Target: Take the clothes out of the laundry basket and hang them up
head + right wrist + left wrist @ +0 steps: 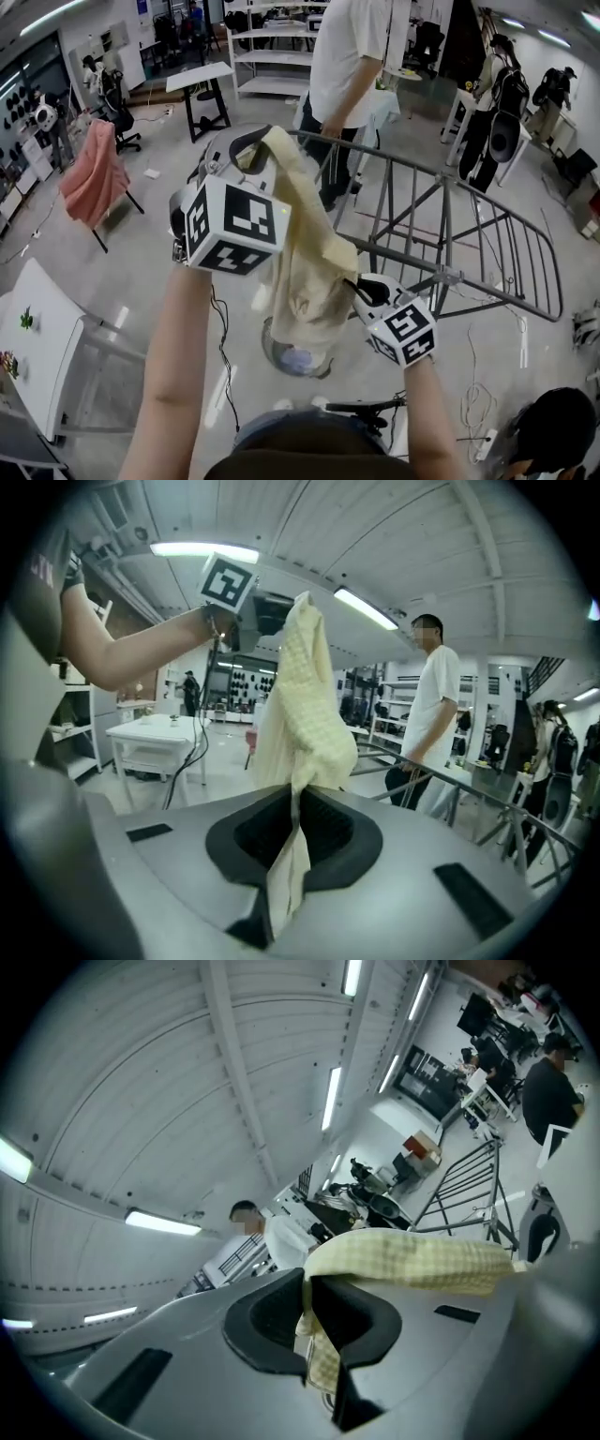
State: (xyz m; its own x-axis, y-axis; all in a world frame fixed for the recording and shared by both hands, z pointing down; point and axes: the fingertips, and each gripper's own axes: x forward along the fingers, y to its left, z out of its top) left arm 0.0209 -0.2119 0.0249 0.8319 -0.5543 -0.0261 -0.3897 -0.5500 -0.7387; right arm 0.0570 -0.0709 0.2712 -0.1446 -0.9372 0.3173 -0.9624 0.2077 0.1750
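A pale yellow checked cloth (305,253) hangs between my two grippers above the floor. My left gripper (251,150) is raised high and shut on the cloth's upper end (314,1335). Lower down and to the right, my right gripper (361,286) is shut on the cloth's lower edge (286,855). In the right gripper view the cloth (300,705) rises from the jaws up to the left gripper (246,621). The grey metal drying rack (469,234) stands just beyond the cloth, to the right. The laundry basket (295,356) sits on the floor beneath the cloth, mostly hidden by it.
A person in a white shirt (352,66) stands at the rack's far side. A pink cloth (94,173) is draped over a chair at the left. A white table (37,347) stands at the near left. Cables (223,356) run across the floor.
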